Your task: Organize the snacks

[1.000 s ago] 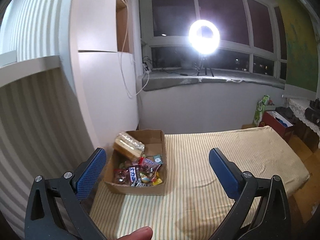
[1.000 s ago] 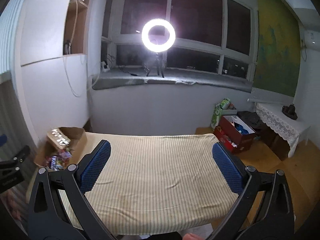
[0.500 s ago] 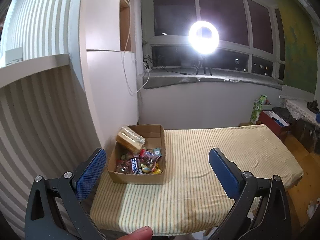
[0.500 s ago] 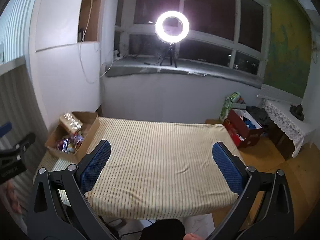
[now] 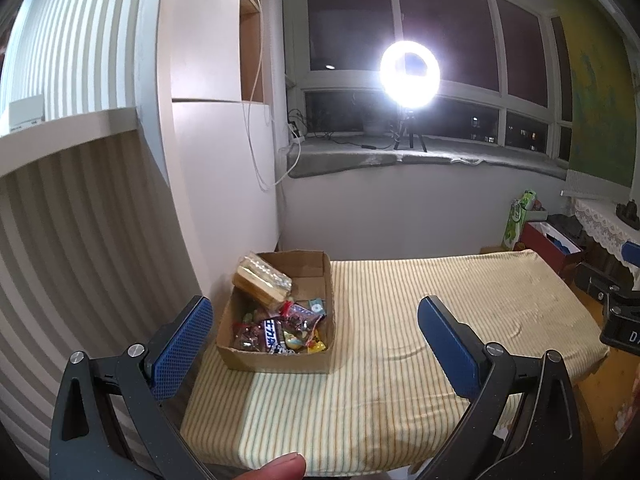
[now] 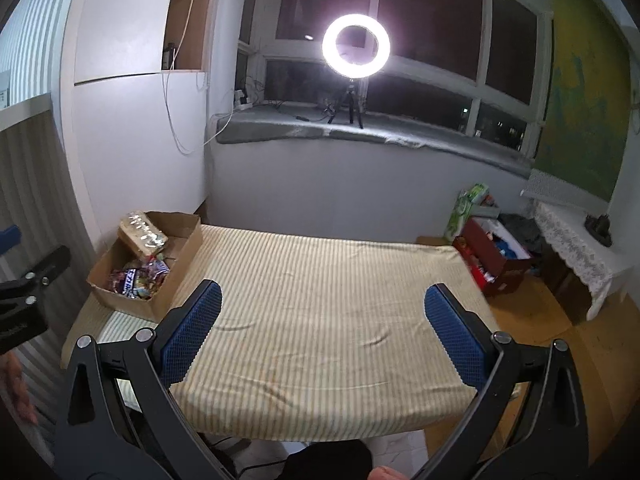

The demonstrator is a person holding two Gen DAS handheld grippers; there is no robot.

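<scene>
A brown cardboard box [image 5: 276,360] [image 6: 176,284] stands at the table's left end. It holds several wrapped candies [image 5: 280,328] [image 6: 138,278] and a long clear pack of biscuits [image 5: 262,282] [image 6: 142,234] leaning on its far left rim. My left gripper [image 5: 316,340] hangs open above the table's near edge, back from the box, nothing between its blue pads. Just as empty, my right gripper [image 6: 324,324] is open over the middle of the striped tablecloth [image 6: 328,304].
A white cabinet [image 5: 216,184] and a striped wall flank the table's left side. A lit ring light [image 6: 355,46] stands on the window sill behind. A red box [image 6: 492,256] and a lace-covered stand [image 6: 576,248] sit on the floor to the right.
Both grippers have pulled back and up from the table, so the whole tabletop and its near edge show. The box and snacks have not moved.
</scene>
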